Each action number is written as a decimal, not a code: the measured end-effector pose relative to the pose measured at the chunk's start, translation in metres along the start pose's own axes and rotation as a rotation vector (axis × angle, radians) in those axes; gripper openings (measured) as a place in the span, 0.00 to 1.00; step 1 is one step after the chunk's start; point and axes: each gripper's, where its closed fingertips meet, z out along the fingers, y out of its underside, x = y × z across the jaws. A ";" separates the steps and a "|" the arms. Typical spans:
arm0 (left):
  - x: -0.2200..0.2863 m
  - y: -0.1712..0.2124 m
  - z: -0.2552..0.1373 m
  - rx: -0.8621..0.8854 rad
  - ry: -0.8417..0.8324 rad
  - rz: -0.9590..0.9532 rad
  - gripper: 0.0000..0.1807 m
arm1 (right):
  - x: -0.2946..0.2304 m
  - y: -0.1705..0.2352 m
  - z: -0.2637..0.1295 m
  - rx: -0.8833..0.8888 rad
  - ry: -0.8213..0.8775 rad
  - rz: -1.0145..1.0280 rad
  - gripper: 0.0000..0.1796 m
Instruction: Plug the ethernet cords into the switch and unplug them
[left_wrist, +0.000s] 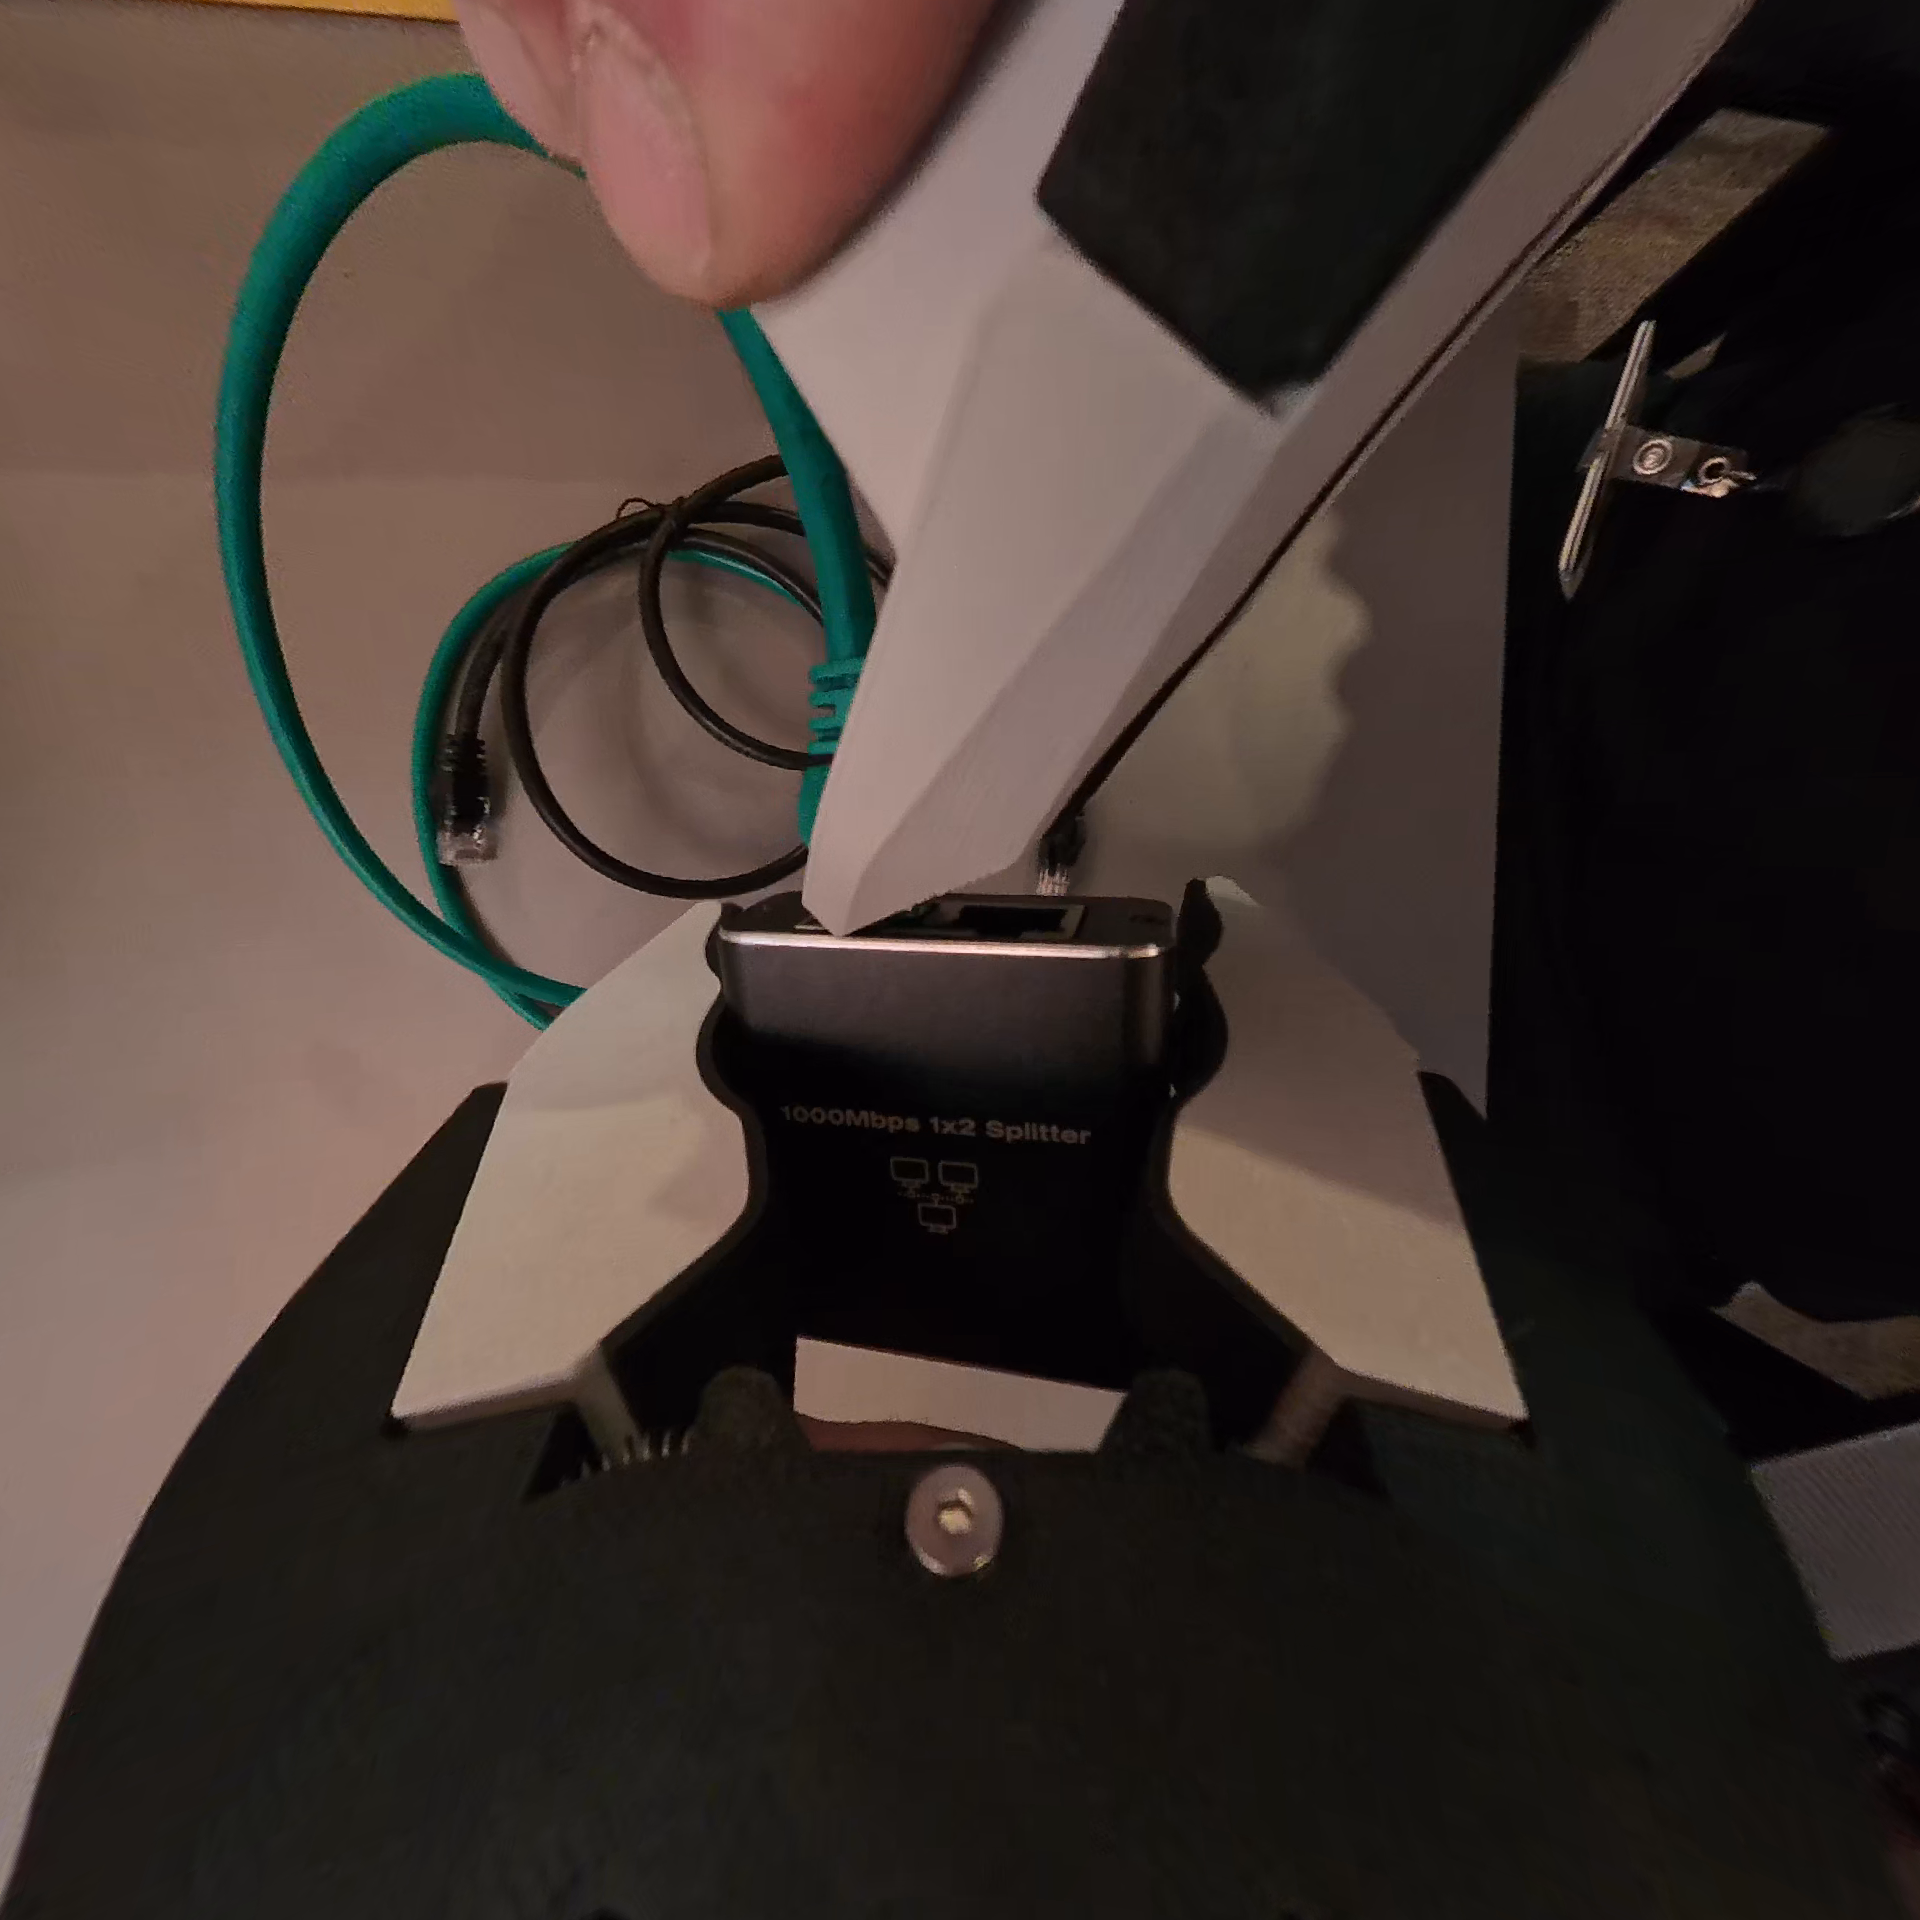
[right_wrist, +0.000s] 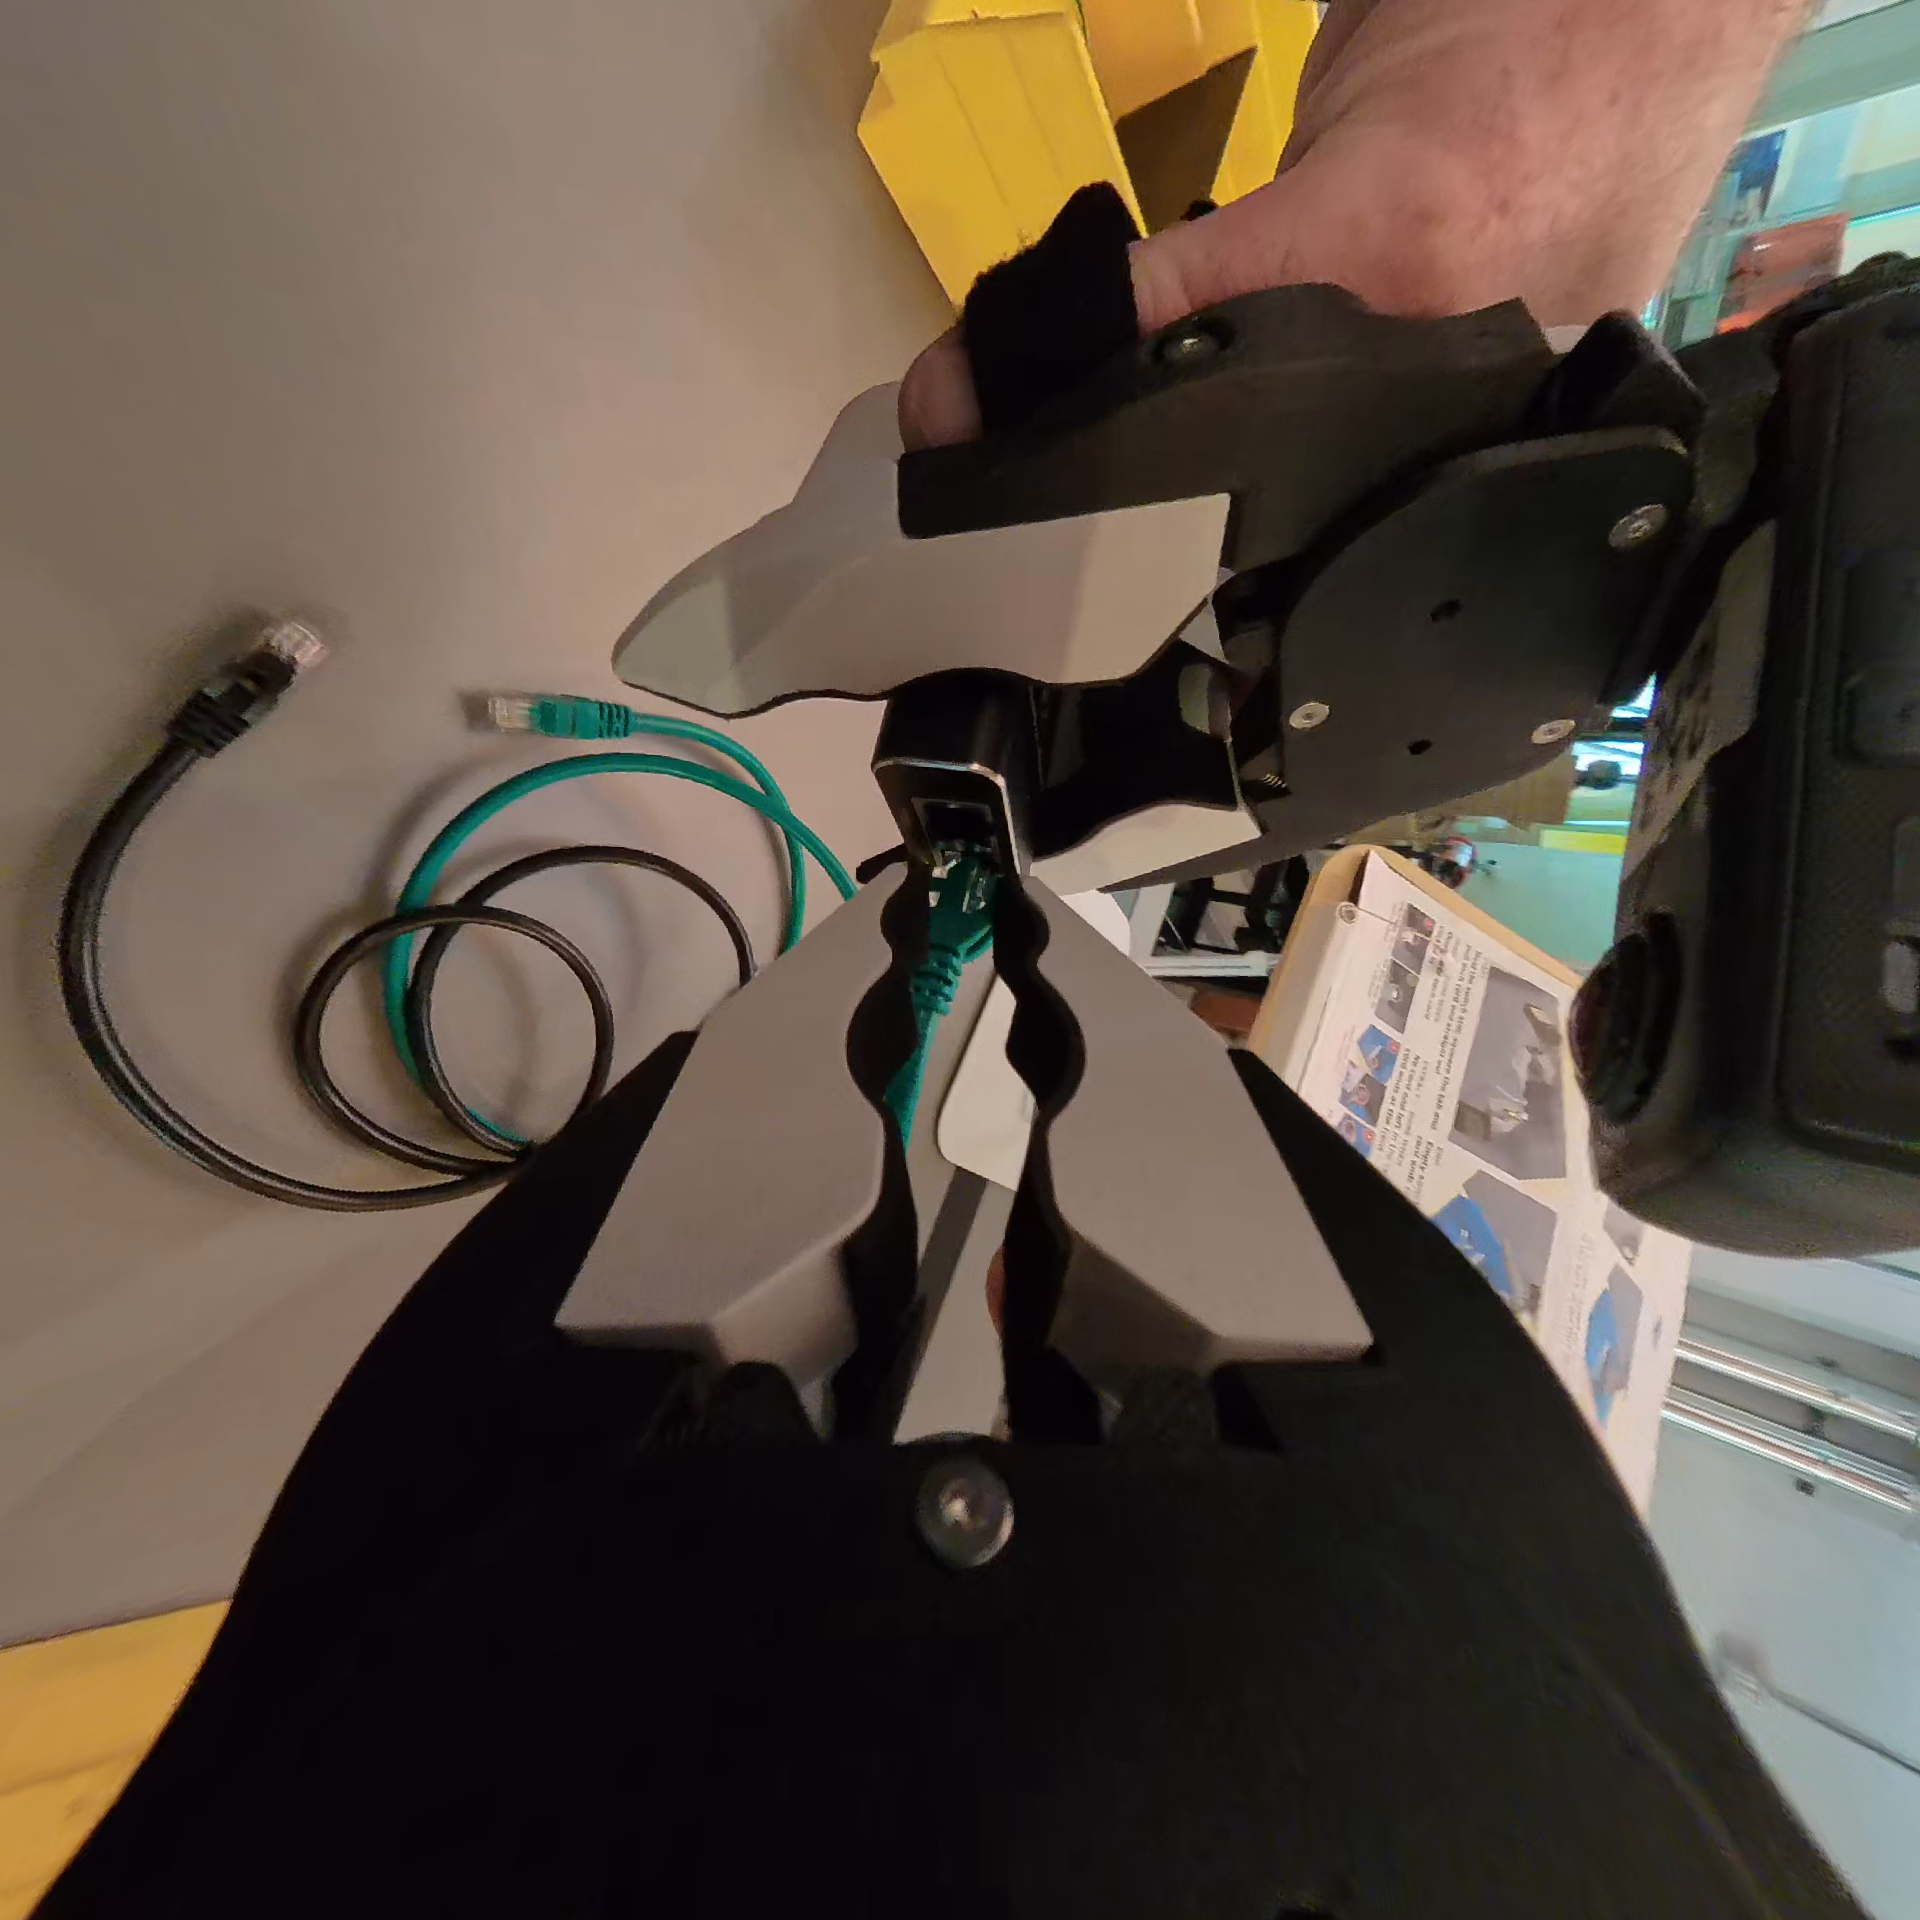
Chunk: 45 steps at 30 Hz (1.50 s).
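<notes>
Clamping the small, light, hard-cased switch (left_wrist: 951, 997) by its sides – left claw (left_wrist: 951, 940), off the desk (right_wrist: 312, 312). Pinching the stiff boot of the limp green cord (right_wrist: 940, 961) at a port – right claw (right_wrist: 951, 914), nearly together. Judged fragile at the latch tab; best held by the boot.

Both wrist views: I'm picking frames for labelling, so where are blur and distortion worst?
Left wrist view: the right claw and thumb are motion-smeared, the switch sharp. Right wrist view: fisheye bending at the edges, the green cord soft.
</notes>
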 end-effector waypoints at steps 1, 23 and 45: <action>0.000 0.000 0.001 0.008 -0.005 0.004 0.43 | -0.001 0.000 0.000 -0.011 0.008 -0.015 0.05; -0.027 0.076 0.014 0.075 -0.288 -0.090 0.43 | -0.030 -0.001 -0.018 -0.004 0.040 0.147 0.06; -0.040 0.009 -0.007 0.118 -1.088 0.429 0.43 | -0.016 -0.029 0.029 0.472 -0.117 1.377 0.19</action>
